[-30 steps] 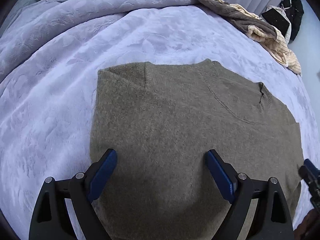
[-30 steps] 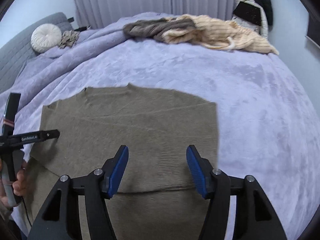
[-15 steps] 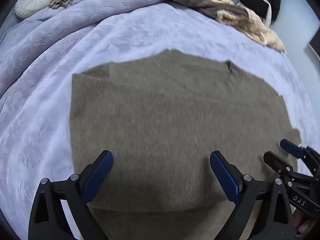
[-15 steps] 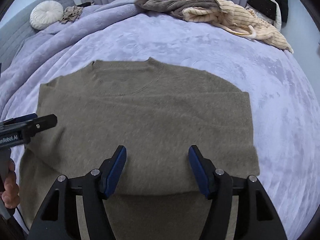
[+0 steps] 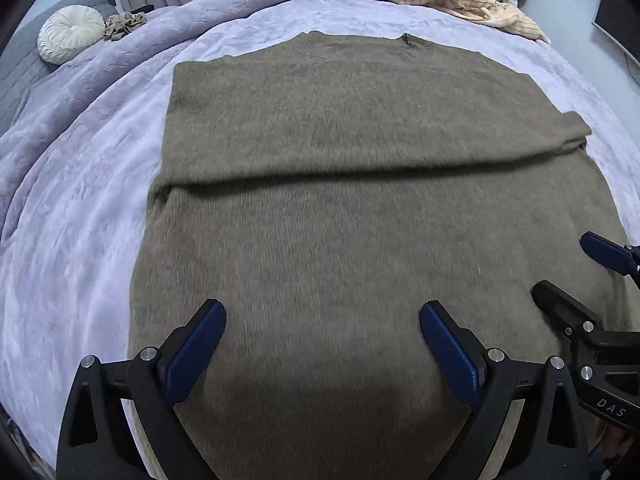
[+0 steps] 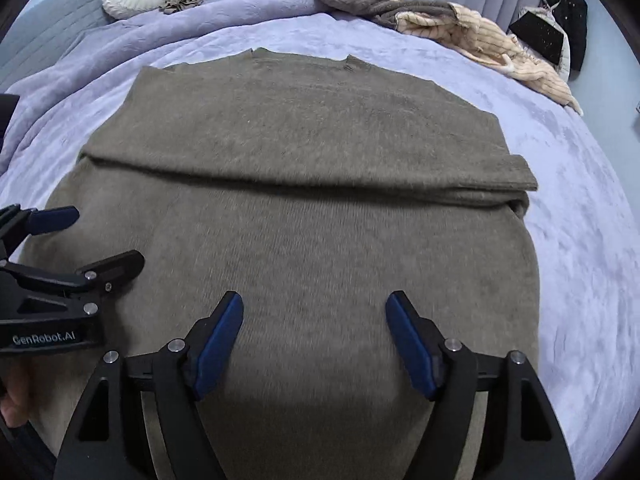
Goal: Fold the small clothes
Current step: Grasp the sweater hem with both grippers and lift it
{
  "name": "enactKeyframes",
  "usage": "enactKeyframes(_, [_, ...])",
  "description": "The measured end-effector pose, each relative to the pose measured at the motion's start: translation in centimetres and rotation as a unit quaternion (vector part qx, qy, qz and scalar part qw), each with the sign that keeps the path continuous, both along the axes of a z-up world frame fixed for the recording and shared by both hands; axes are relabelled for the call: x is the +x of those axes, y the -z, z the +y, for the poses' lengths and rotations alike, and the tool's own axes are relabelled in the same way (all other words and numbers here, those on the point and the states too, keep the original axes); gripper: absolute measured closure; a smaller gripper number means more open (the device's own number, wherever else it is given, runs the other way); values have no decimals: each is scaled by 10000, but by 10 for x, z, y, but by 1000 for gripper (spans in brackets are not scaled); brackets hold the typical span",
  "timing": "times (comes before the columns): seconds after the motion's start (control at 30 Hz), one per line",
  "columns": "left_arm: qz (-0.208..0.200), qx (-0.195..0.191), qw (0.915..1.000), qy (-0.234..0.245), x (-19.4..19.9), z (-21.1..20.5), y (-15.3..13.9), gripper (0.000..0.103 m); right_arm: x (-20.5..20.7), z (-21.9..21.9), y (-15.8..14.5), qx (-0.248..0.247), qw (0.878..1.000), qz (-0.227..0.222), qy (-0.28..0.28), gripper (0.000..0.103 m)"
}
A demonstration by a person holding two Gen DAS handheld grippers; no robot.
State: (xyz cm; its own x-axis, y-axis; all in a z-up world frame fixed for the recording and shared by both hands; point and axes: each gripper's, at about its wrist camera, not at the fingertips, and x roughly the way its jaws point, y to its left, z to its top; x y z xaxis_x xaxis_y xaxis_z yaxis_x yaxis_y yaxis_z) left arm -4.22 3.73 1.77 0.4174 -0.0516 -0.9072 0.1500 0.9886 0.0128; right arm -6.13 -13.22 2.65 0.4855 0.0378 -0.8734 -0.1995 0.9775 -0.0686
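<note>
sweater (image 5: 360, 208): flat on bed (image 5: 80, 208), sleeves folded across, collar far, hem nearest | left claw (image 5: 322, 344): wide open, empty, over hem's left part | right claw (image 6: 314, 340): opening, empty, over hem's right part | both equally near

Two markings can be read, both on the black bodies of the tongs. In the right wrist view, the left tongs (image 6: 90, 238) at the left edge carry "GenRobot.AI" in pale letters along their near side. In the left wrist view, the right tongs (image 5: 576, 270) at the right edge show "DAS" low on their body; the word may run on past the edge.
</note>
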Motion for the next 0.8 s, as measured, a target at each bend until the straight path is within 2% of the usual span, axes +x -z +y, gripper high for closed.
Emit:
enactKeyframes(0.13, [-106,74,9999,77,-42,5,-2,4,-50,-12,-2,55,9998,-118,-173,23])
enactKeyframes(0.23, [-82,-59,9999,16,-67,12,-3,4,-81,-24,-2,232,9995,-135,-172,22])
enactKeyframes(0.33, [-44,-191,9998,-58,-89,19,-2,4,-104,-30,-2,188,9993,-210,-231,21])
enactKeyframes(0.53, [309,-388,9988,-60,-128,30,-3,2,-147,-34,-1,-21,9991,-82,-420,21])
enactKeyframes(0.6, [238,-572,9980,-110,-141,46,-16,3,-161,-37,-6,-141,9980,40,-613,21])
enactKeyframes(0.67, [74,-618,9971,-429,-150,73,-21,3,-174,-51,-21,-61,9985,-58,-546,21])
enactKeyframes(0.7, [129,-711,9958,-560,-153,86,-18,3,-182,-67,-31,23,9992,-255,-311,21])
enactKeyframes(0.73, [262,-966,9930,-633,-154,98,-11,3,-186,-80,-36,122,9993,-341,-98,21])
enactKeyframes(0.8, [671,-1557,9824,-788,-155,119,10,3,-189,-111,-35,514,9980,-271,242,21])
